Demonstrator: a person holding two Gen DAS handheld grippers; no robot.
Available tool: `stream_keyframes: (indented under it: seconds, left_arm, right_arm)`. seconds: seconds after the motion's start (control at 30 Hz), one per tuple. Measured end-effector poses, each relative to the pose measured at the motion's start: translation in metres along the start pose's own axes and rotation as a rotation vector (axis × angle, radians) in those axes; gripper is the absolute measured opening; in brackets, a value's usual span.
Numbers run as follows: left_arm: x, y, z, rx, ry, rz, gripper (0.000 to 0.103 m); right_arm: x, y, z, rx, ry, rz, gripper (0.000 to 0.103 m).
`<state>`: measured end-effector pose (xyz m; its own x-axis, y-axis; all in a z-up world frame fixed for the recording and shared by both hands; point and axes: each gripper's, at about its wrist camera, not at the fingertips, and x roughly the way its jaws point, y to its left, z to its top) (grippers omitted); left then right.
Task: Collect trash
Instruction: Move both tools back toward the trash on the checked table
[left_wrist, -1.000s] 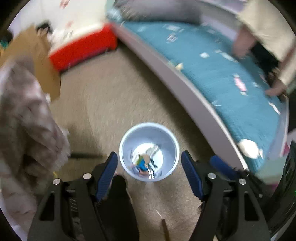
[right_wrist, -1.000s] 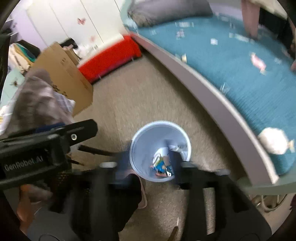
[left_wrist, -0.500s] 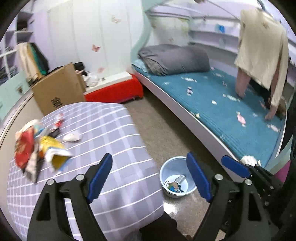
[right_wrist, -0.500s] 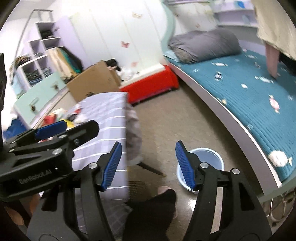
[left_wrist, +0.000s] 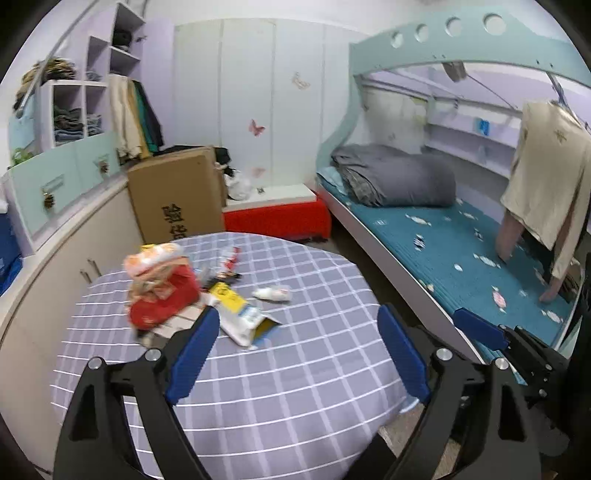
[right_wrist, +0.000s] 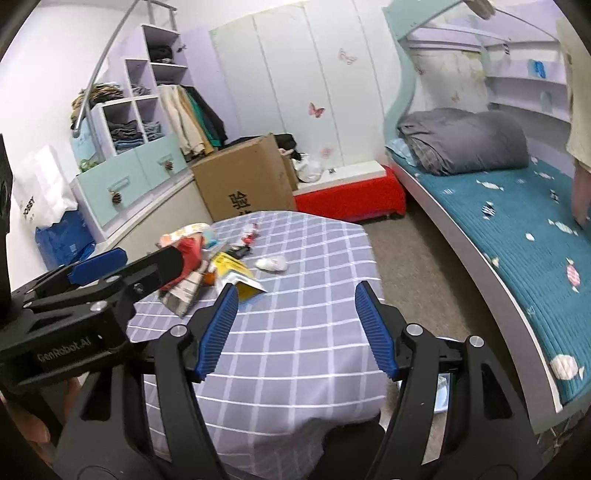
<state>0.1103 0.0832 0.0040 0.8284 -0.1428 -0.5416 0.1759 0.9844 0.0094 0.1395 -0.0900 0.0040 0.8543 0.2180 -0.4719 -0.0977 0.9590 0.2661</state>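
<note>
You held the left tool (left_wrist: 297, 350) and right tool (right_wrist: 295, 328) empty, jaws opening, above the checked worktop (left_wrist: 295, 387), between pickups I judge, so next called for reaching to the wrapper pile (left_wrist: 162, 291) beside the crumpled tissue (left_wrist: 271, 293).

White wardrobe (left_wrist: 258, 110) rear centre; teal bunk bed (left_wrist: 443, 251) right; cardboard box (left_wrist: 177, 195), red bench (left_wrist: 277, 218) mid-frame; carpet floor (right_wrist: 424, 266).
</note>
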Motion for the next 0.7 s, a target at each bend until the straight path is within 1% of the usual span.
stream_keyframes:
  seconds: [0.1, 0.33, 0.53, 0.7]
  left_arm:
    - [-0.009, 0.024, 0.002, -0.022, -0.013, 0.025, 0.087]
    - [-0.017, 0.059, 0.002, -0.064, -0.025, 0.054, 0.087]
    - [-0.015, 0.075, 0.0, -0.089, -0.017, 0.066, 0.087]
    - [-0.014, 0.082, 0.0, -0.094, -0.015, 0.074, 0.087]
  right_arm:
    - [0.005, 0.018, 0.003, -0.024, 0.001, 0.017, 0.066]
    - [0.02, 0.047, 0.006, -0.045, 0.017, 0.056, 0.066]
    - [0.028, 0.061, 0.006, -0.055, 0.033, 0.068, 0.067]
    - [0.029, 0.064, 0.005, -0.059, 0.036, 0.076, 0.067]
